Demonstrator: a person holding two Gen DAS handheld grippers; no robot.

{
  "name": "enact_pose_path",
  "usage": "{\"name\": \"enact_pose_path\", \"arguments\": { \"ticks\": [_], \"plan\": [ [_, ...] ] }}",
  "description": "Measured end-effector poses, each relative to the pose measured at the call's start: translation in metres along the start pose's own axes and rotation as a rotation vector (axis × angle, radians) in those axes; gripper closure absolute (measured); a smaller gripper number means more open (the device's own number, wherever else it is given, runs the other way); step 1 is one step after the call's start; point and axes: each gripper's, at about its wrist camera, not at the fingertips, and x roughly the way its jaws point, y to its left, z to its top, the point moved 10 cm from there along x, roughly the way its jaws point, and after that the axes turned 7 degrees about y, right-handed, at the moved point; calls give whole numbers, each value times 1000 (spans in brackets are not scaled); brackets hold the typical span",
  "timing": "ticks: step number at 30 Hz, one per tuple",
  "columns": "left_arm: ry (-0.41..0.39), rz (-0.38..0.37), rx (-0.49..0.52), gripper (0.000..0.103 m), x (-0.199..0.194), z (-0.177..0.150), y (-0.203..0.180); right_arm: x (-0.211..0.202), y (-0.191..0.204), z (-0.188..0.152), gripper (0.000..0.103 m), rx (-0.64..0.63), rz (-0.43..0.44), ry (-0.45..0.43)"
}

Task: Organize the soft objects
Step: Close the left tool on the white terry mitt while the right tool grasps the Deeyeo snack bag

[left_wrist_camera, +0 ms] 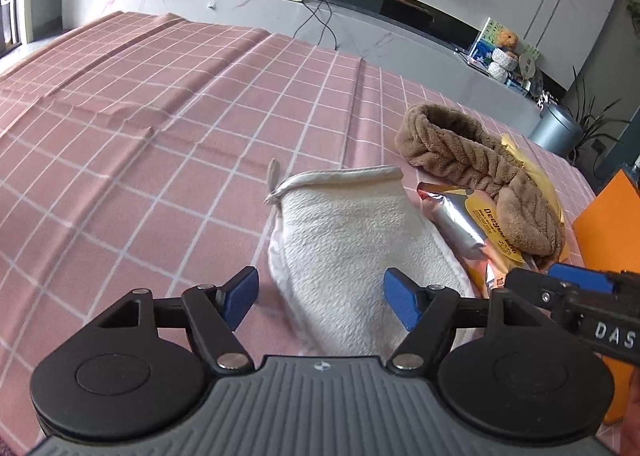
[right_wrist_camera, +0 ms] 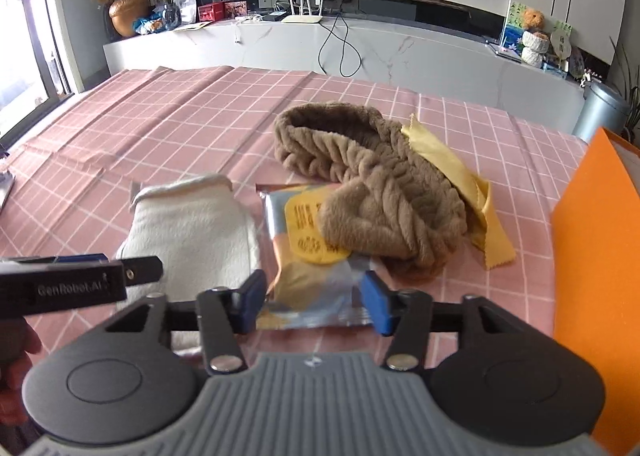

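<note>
Four soft things are bunched at one side of the pink checked cloth (right_wrist_camera: 160, 128), with a gripper lined up on each of two.

The white mitt (left_wrist_camera: 352, 232) is the landmark: flat, fleecy, hemmed at its cuff. The left gripper (left_wrist_camera: 320, 296) is held over its near end with fingers spread and nothing pinched, judged ready for a grasp. Just right of the mitt the foil snack packet (right_wrist_camera: 308, 280) is straddled by the right gripper (right_wrist_camera: 314, 302); whether its pads press cannot be told. Beyond lies the brown braided headband (right_wrist_camera: 372, 184), over a yellow cloth (right_wrist_camera: 480, 208).
</note>
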Motion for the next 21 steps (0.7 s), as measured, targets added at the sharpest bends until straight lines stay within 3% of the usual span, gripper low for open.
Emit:
{"name": "enact_pose_path", "arguments": {
  "ticks": [3, 6, 10, 13, 15, 21],
  "plan": [
    [6, 30, 42, 20, 7, 5, -7, 19, -6, 4, 36, 63, 51, 67],
    [13, 64, 85, 20, 13, 9, -11, 29, -10, 12, 27, 56, 26, 62],
    [17, 103, 145, 24, 18, 10, -18, 41, -7, 22, 25, 32, 22, 65],
    [9, 91, 166, 39, 16, 9, -22, 47, -5, 21, 30, 31, 25, 75],
    [8, 72, 175, 58, 14, 8, -24, 45, -3, 19, 34, 11, 16, 65],
    [15, 26, 202, 84, 5, -1, -34, 33, -1, 3, 45, 22, 54, 73]
  ]
}}
